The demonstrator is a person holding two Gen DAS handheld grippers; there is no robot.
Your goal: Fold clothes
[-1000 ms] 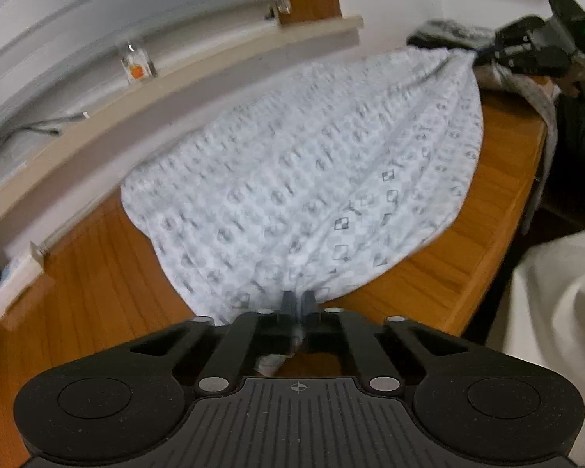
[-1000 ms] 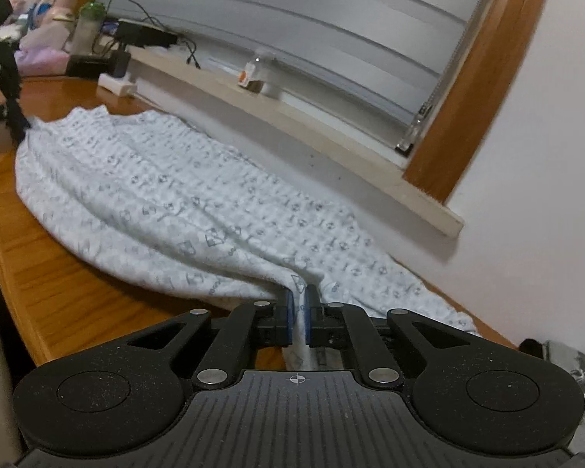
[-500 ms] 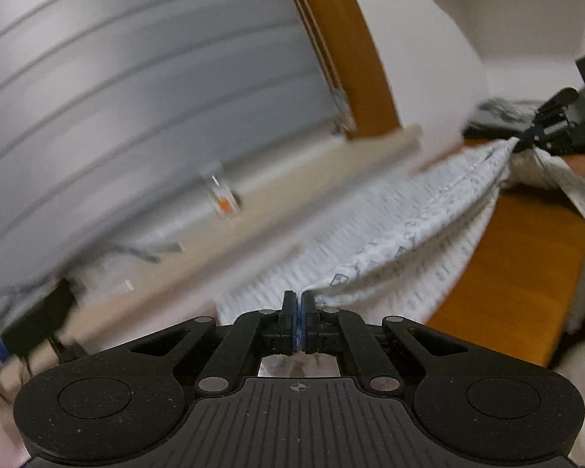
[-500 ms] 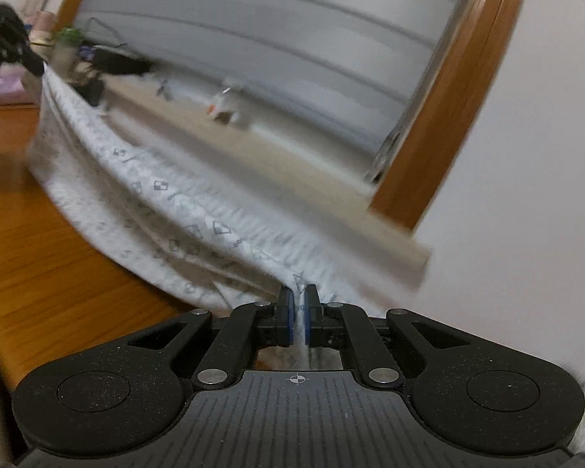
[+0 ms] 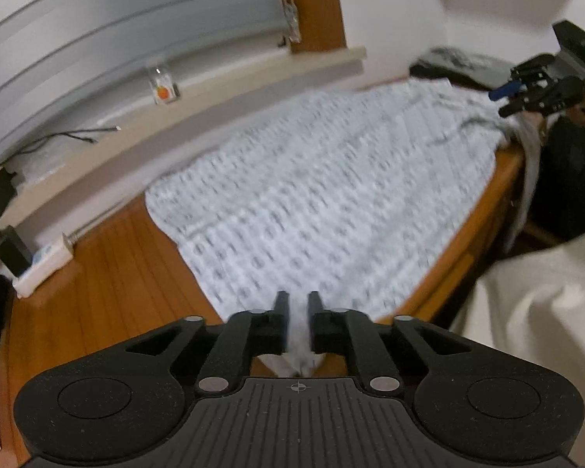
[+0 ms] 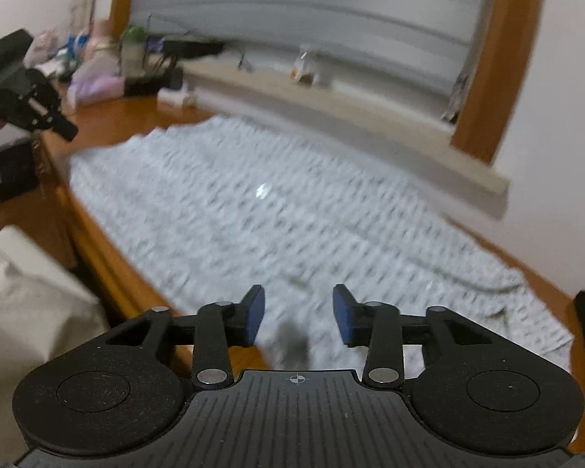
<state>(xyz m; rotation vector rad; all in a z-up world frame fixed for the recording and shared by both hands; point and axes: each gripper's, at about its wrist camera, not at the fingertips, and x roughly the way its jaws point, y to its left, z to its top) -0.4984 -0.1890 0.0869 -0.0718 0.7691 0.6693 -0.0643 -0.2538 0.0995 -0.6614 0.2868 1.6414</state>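
A white garment with a small grey pattern lies spread flat on the wooden table. My left gripper is over its near corner. Its jaws are opening, and a strip of the cloth shows in the narrow gap without being pinched. In the right wrist view the same garment stretches away from my right gripper, whose jaws are opening wide above the cloth's near end with nothing held. Each gripper shows in the other's view: the right gripper at the far end, the left gripper at the upper left.
A window sill runs behind the table with a small bottle on it. A white power strip and cables lie at the left. A dark cloth pile sits in the far corner. Pale fabric lies below the table's front edge.
Half a second ago both grippers were shut on the garment's edge, which hung lifted between them. Now the garment lies flat on the table and both sets of jaws have parted.
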